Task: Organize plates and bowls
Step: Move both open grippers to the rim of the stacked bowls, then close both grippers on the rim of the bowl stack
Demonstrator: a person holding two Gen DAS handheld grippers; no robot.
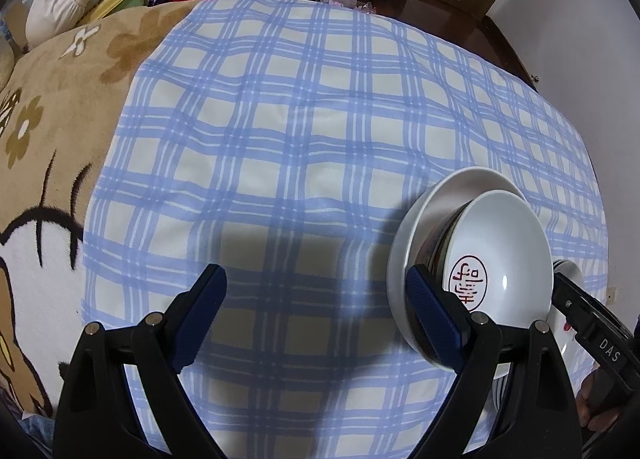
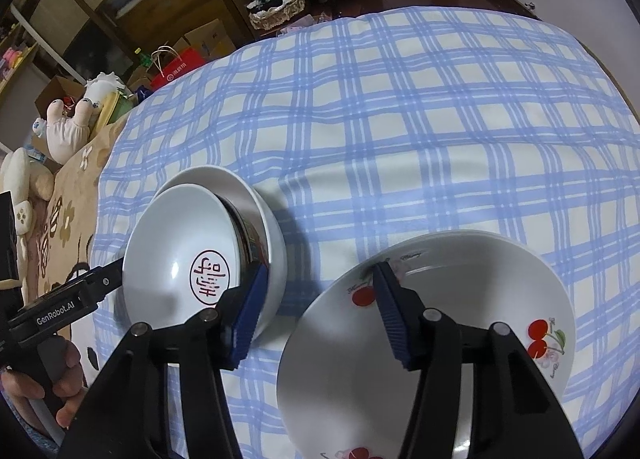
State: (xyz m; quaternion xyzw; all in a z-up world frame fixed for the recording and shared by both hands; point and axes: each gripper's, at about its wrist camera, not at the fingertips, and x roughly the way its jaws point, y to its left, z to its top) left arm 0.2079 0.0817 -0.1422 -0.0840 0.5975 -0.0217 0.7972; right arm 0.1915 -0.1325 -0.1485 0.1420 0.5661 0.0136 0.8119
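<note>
Only our right wrist view shows the cherry plate (image 2: pixel 432 339), rim between our right gripper (image 2: pixel 320 311) pads, grip unclear. Left gripper (image 1: pixel 316 319) spread; stacked bowls (image 1: pixel 480 259) at three o'clock; checked cloth (image 1: pixel 300 119) open toward twelve.

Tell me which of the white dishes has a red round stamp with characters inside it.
It is the upper bowl of the nested pair, left of the cherry plate. The bowl below it shows plain white, and the plate has red cherries instead.
</note>
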